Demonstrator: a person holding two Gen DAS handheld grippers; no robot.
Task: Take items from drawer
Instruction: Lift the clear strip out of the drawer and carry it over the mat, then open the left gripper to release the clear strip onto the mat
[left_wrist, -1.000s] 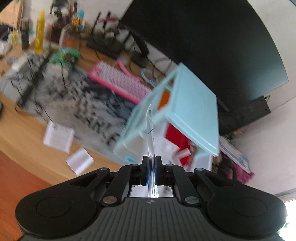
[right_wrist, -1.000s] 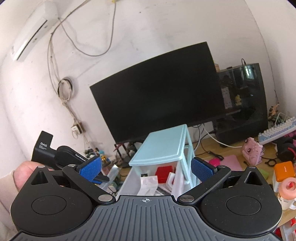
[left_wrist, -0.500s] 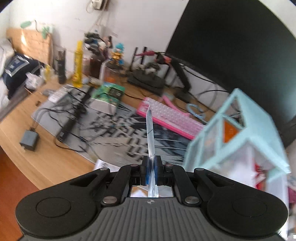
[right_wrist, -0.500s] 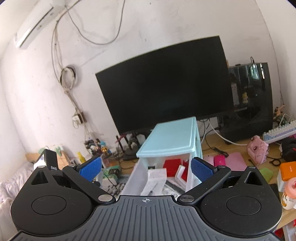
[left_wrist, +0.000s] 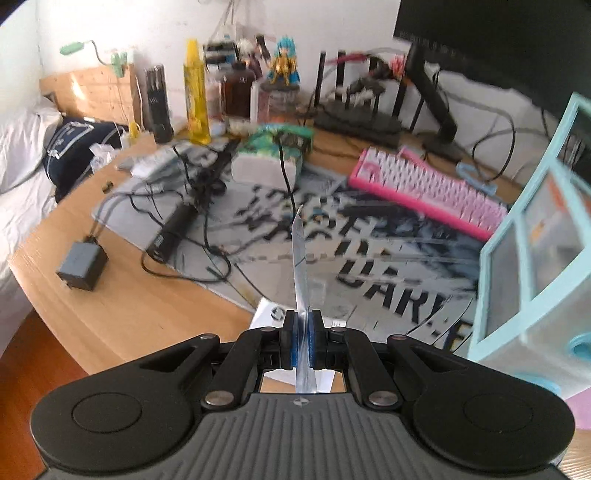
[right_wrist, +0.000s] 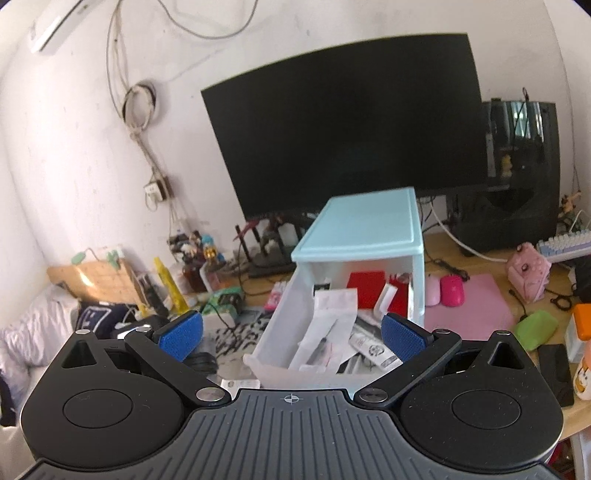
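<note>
My left gripper (left_wrist: 301, 340) is shut on a thin clear plastic packet (left_wrist: 300, 254) that stands edge-on above the printed desk mat (left_wrist: 351, 251). A white packet (left_wrist: 271, 314) lies on the desk just under the fingers. The light blue drawer cabinet (left_wrist: 535, 266) stands at the right of that view. In the right wrist view the same cabinet (right_wrist: 364, 229) has its white drawer (right_wrist: 273, 339) pulled out, holding white packets (right_wrist: 328, 325) and red items (right_wrist: 367, 288). My right gripper (right_wrist: 291, 338) hangs open in front of the drawer, apart from it, with nothing between its fingers.
A pink keyboard (left_wrist: 428, 184), cables, a black adapter (left_wrist: 83, 266), bottles and figurines crowd the wooden desk. A large dark monitor (right_wrist: 347, 118) stands behind the cabinet. A pink mouse pad (right_wrist: 469, 302) with mice, a green pouch (right_wrist: 535, 328) and a phone lie at the right.
My left gripper, still holding the clear packet, has swung left away from the cabinet and come down over the desk mat. The right gripper has tilted down toward the drawer, staying open.
</note>
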